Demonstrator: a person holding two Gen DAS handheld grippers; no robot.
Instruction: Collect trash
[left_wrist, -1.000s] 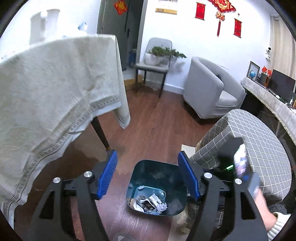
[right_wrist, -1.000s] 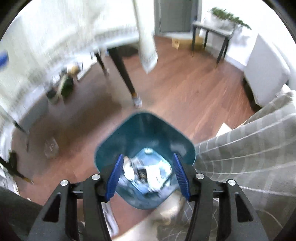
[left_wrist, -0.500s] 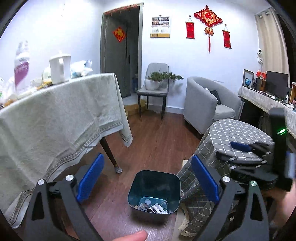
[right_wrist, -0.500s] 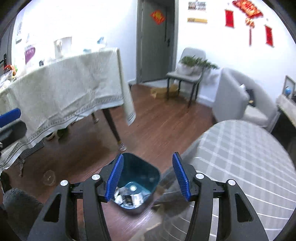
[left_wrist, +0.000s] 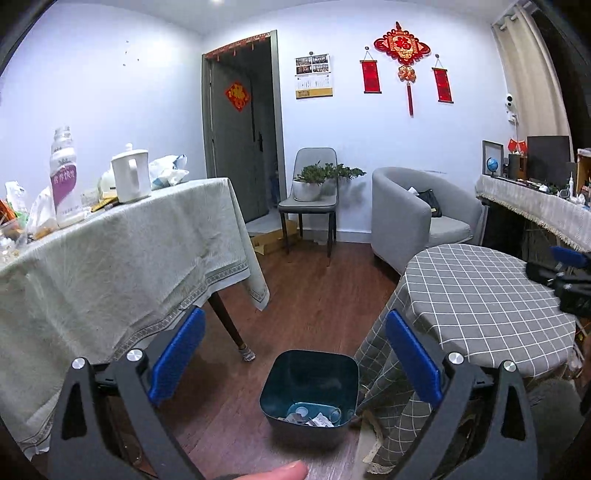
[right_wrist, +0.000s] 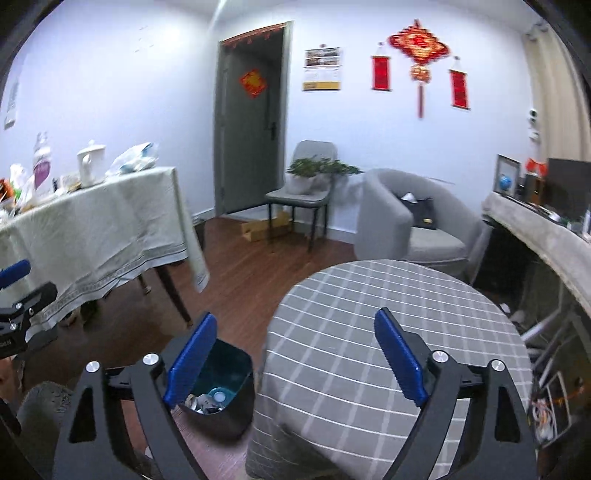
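A dark teal trash bin (left_wrist: 306, 369) stands on the wooden floor beside the round checked table (left_wrist: 480, 295), with wrappers and bottle caps (left_wrist: 314, 415) at its bottom. My left gripper (left_wrist: 293, 317) hovers well above and behind the bin, its jaws opening wide with nothing between them. My right gripper (right_wrist: 295, 315) is over the near edge of the round table (right_wrist: 369, 314), the bin (right_wrist: 232, 363) low at its left; its jaws are also opening and hold nothing. Each gripper shows at the edge of the other's view.
A large table under a pale cloth (left_wrist: 110, 251) stands at the left, carrying a bottle (left_wrist: 64, 184), a white kettle (left_wrist: 131, 177) and bags. A grey armchair (left_wrist: 413, 210) and a chair with a plant (left_wrist: 310, 192) stand by the far wall. A fingertip (left_wrist: 280, 472) shows at the bottom.
Both grippers have lifted up and back from directly over the bin and tilted toward the room. Their jaws have spread wider. The bin now looks smaller and lower.
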